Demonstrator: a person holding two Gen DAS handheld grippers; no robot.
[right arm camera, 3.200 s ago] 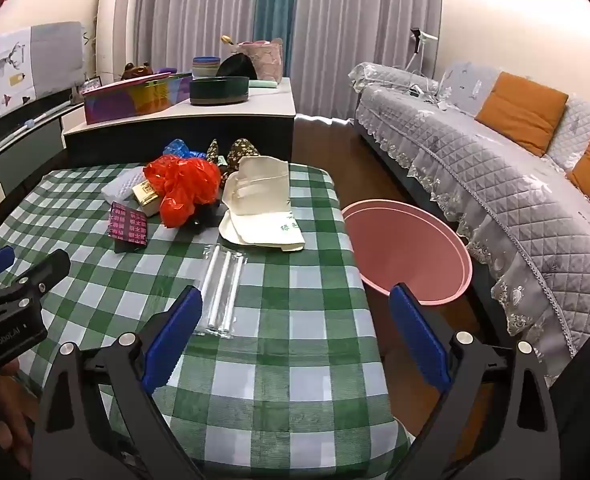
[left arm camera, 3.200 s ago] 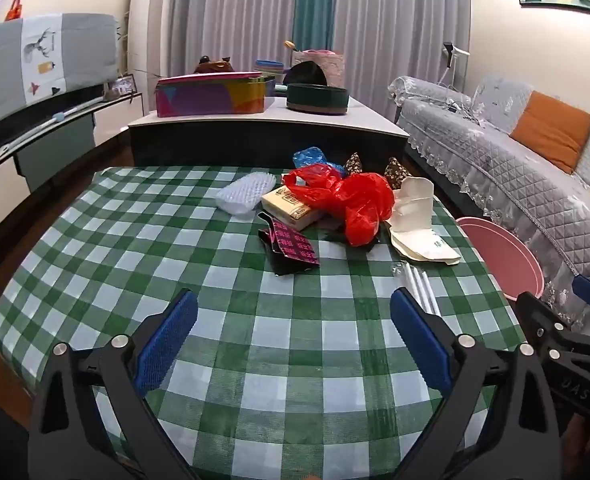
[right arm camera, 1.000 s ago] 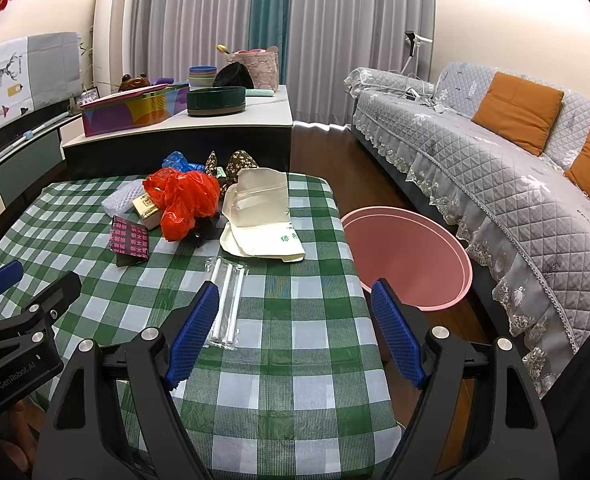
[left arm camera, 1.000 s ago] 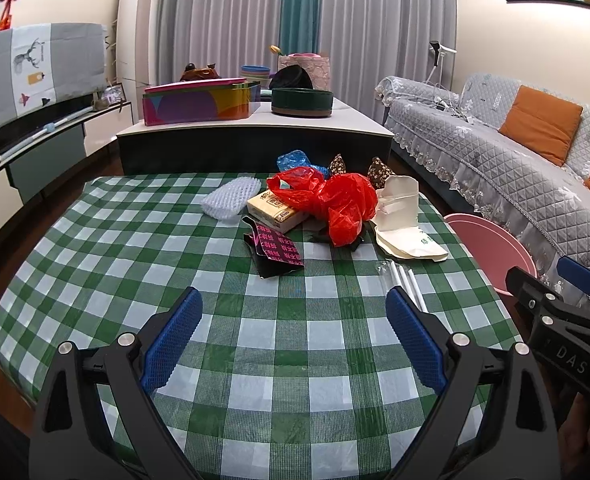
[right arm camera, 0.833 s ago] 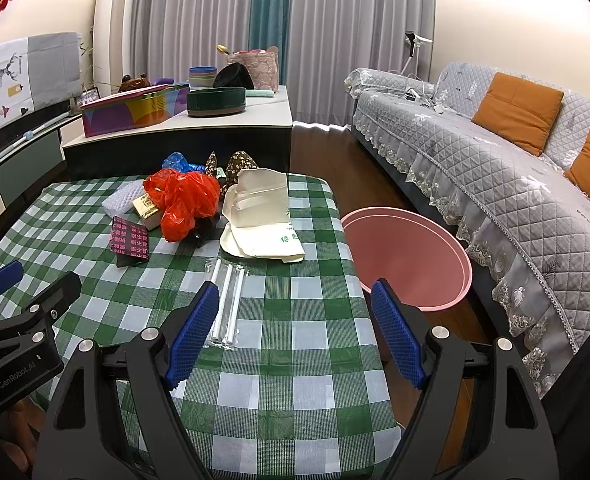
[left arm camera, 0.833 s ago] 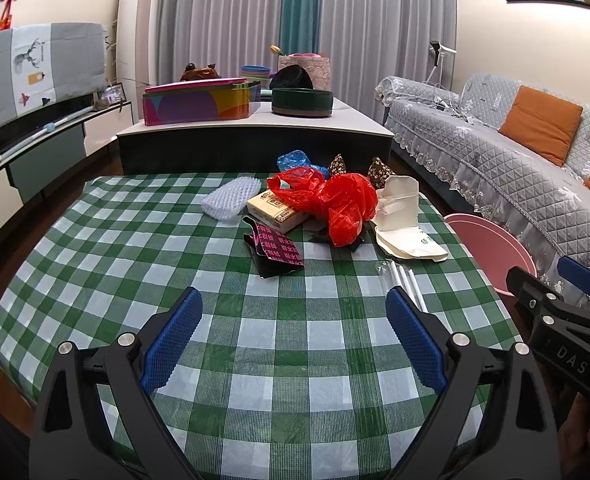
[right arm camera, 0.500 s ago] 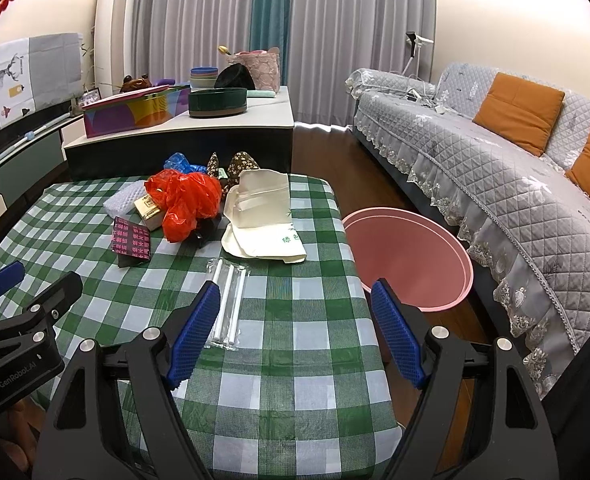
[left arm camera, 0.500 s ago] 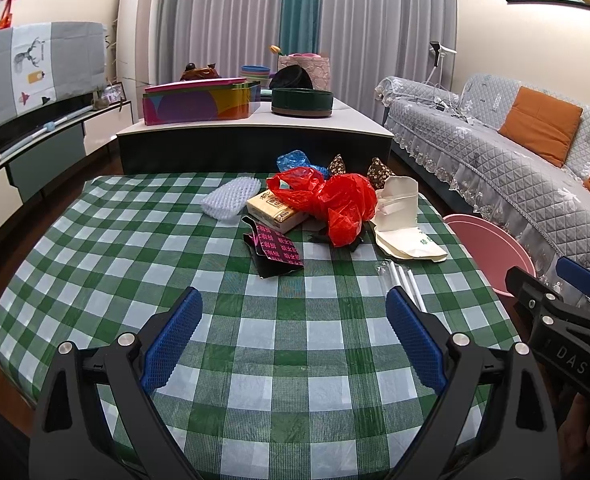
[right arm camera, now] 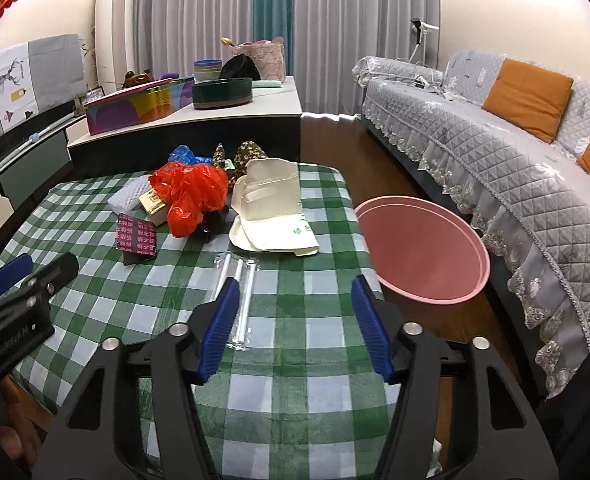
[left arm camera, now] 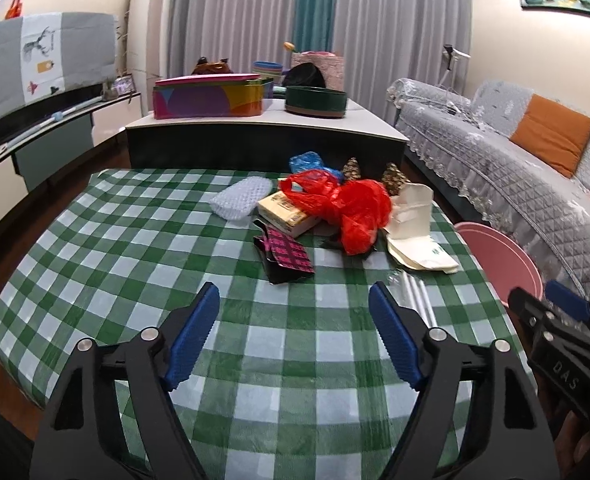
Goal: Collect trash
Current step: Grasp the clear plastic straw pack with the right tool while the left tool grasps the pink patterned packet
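Trash lies at the far side of a green checked table (left arm camera: pixel 135 240): a red plastic bag (left arm camera: pixel 347 204) (right arm camera: pixel 191 192), a white paper bag (left arm camera: pixel 415 232) (right arm camera: pixel 271 208), a yellowish box (left arm camera: pixel 283 210), a black and pink packet (left arm camera: pixel 285 254) (right arm camera: pixel 135 238), a bubble-wrap piece (left arm camera: pixel 241 196) and clear-wrapped straws (left arm camera: pixel 415 300) (right arm camera: pixel 239 280). My left gripper (left arm camera: pixel 294 312) hovers over the near middle of the table, its jaws closing on nothing. My right gripper (right arm camera: pixel 295 300) hovers near the straws, jaws closing, nothing between them. A pink bin (right arm camera: pixel 419 248) (left arm camera: pixel 495 256) stands beside the table.
A low cabinet (left arm camera: pixel 263 136) behind the table carries a colourful tin (left arm camera: pixel 211 96) and a dark green round box (left arm camera: pixel 315 100). A grey quilted sofa (right arm camera: pixel 515 152) with orange cushions runs along the right. A blue bag (left arm camera: pixel 307 162) and patterned cones (right arm camera: pixel 247 152) sit at the table's far edge.
Both grippers' jaws have come closer together. Neither hand has shifted noticeably, and the trash lies as before.
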